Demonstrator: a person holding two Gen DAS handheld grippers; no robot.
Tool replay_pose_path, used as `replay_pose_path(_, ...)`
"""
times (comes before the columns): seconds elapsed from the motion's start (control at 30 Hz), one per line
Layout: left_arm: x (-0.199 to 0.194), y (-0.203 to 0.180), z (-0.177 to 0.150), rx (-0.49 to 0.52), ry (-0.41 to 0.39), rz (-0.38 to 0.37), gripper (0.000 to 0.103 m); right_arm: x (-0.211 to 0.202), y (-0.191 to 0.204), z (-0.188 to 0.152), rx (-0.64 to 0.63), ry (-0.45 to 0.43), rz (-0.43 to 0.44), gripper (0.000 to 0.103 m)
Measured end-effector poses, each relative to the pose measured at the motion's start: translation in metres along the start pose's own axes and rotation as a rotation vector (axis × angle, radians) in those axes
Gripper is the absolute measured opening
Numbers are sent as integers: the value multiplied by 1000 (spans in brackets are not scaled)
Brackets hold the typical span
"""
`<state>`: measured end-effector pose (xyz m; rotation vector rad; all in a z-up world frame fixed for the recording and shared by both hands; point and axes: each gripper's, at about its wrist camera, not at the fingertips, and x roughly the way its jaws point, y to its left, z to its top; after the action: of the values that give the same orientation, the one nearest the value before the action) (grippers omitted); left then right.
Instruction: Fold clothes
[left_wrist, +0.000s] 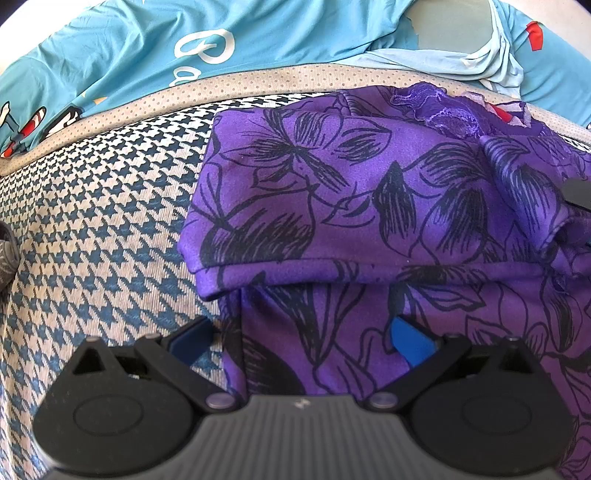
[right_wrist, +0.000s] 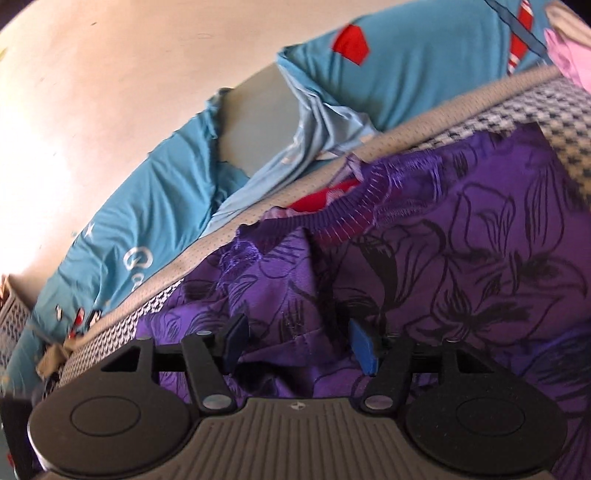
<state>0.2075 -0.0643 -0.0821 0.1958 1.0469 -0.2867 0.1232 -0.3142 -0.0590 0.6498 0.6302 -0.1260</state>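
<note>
Lying on the houndstooth mattress is the purple garment, black flowers printed on it, one layer folded over near its left edge. The left gripper is held over that fold with fingers apart, cloth seen between them but not pinched. The right gripper hovers over crumpled purple cloth below the neckline (a red label shows there), fingers apart too. A blue sheet is bunched beyond the mattress edge.
</note>
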Motion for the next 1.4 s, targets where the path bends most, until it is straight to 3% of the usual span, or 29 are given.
replay_pose_path(0.17,0,1,1,-8,3,-7,103,7,8,-4,-21,-18,-9,55)
replay_pose_path(0.23,-1,3,4,-20,7,-6,103,9,13,-5,-37,-26,-10,37)
replay_pose_path(0.33,-5,10,9,-77,0,12,103,9,20,-7,-72,-52,2,25)
replay_pose_path(0.53,-17,36,18,-198,-50,64,103,4,43,-11,-155,-79,89,17)
replay_pose_path(0.73,-21,53,20,-261,-56,81,103,3,78,-27,-305,-54,212,15)
replay_pose_path(0.97,-26,57,20,-277,-66,91,103,6,115,-58,-501,72,313,20)
replay_pose_path(1.17,-25,60,21,-291,-62,93,103,7,117,-63,-514,108,314,29)
replay_pose_path(1.3,-23,61,22,-301,-56,90,103,1,114,-61,-527,75,274,31)
replay_pose_path(1.4,-22,62,22,-303,-51,93,103,-8,113,-58,-566,38,238,38)
